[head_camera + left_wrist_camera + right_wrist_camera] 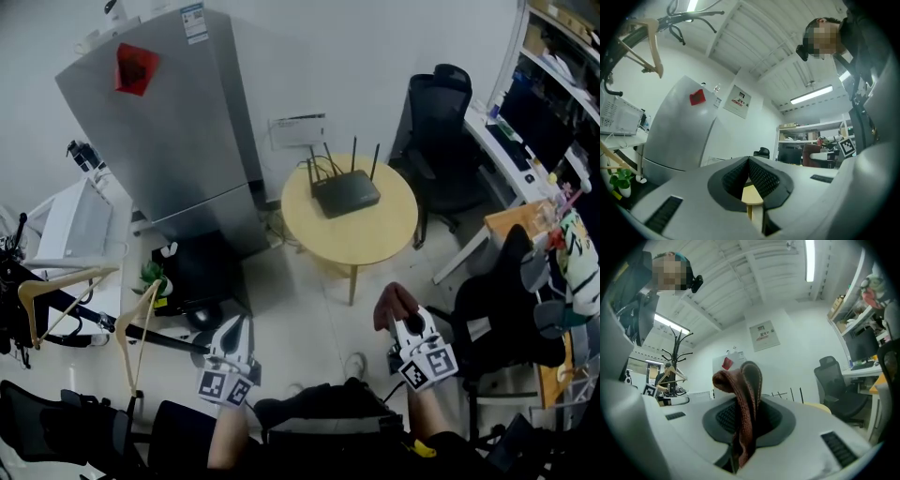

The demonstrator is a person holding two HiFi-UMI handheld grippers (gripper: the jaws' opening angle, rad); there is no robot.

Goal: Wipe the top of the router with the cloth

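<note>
A black router (345, 194) with several upright antennas sits on a round yellow table (389, 232) in the middle of the head view. My right gripper (401, 319) is low at the right, well short of the table, shut on a brown-red cloth (394, 304). In the right gripper view the cloth (742, 401) stands folded between the jaws, which are pressed on it. My left gripper (234, 337) hangs at the lower left, its jaws shut with nothing in them; through the small notch at their base in the left gripper view a bit of the yellow table (752, 196) shows.
A grey fridge (169, 131) stands left of the table. A black office chair (441, 117) is behind the table at the right, with a desk (511, 150) and shelves beyond. Wooden hangers on a rack (66, 300) and a small plant (155, 277) are at the left.
</note>
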